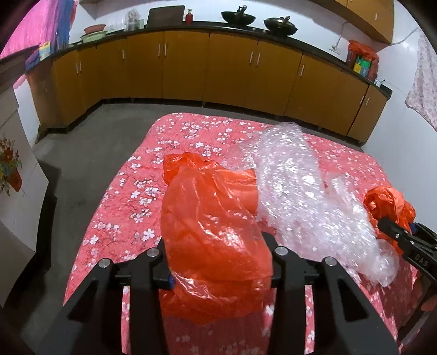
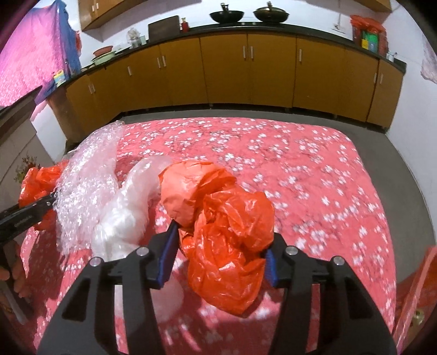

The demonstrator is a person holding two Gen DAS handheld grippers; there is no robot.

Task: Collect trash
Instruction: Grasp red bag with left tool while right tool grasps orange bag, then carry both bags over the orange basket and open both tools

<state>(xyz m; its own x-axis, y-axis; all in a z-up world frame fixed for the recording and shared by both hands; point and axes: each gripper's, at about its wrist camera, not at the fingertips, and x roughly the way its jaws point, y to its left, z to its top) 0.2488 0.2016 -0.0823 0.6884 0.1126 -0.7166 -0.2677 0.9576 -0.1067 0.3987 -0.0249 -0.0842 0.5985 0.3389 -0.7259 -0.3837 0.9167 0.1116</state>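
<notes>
Left wrist view: my left gripper point(image 1: 218, 262) has its fingers point(image 1: 269, 245) part-way closed, pressing on both sides of a crumpled red plastic bag point(image 1: 213, 232), which fills the gap between them and stands up off the red flowered cloth point(image 1: 153, 196) covering the tabletop. Just right of the bag, touching it, lies a long heap of clear bubble wrap point(image 1: 295, 185), reaching toward the far edge of the cloth. At the right margin my right gripper point(image 1: 393, 226) enters, its tip buried in a second red bag point(image 1: 387, 202) at the near end of the bubble wrap. Behind stand yellow cabinets point(image 1: 185, 65) under a dark counter bearing two woks point(image 1: 256, 20). Right wrist view: my right gripper point(image 2: 221, 254) has its blue-padded fingers point(image 2: 167, 254) part-way closed on the second red bag point(image 2: 224, 229), a wadded bundle gripped at its middle and bulging above and below them. Left of it lie a clear plastic bag point(image 2: 125, 207) and the bubble wrap point(image 2: 87, 174), all on the flowered cloth point(image 2: 300, 169). At the far left my left gripper point(image 2: 30, 210) shows only as a dark finger against its red plastic bag point(image 2: 38, 180); how far it stands open cannot be told from here.
</notes>
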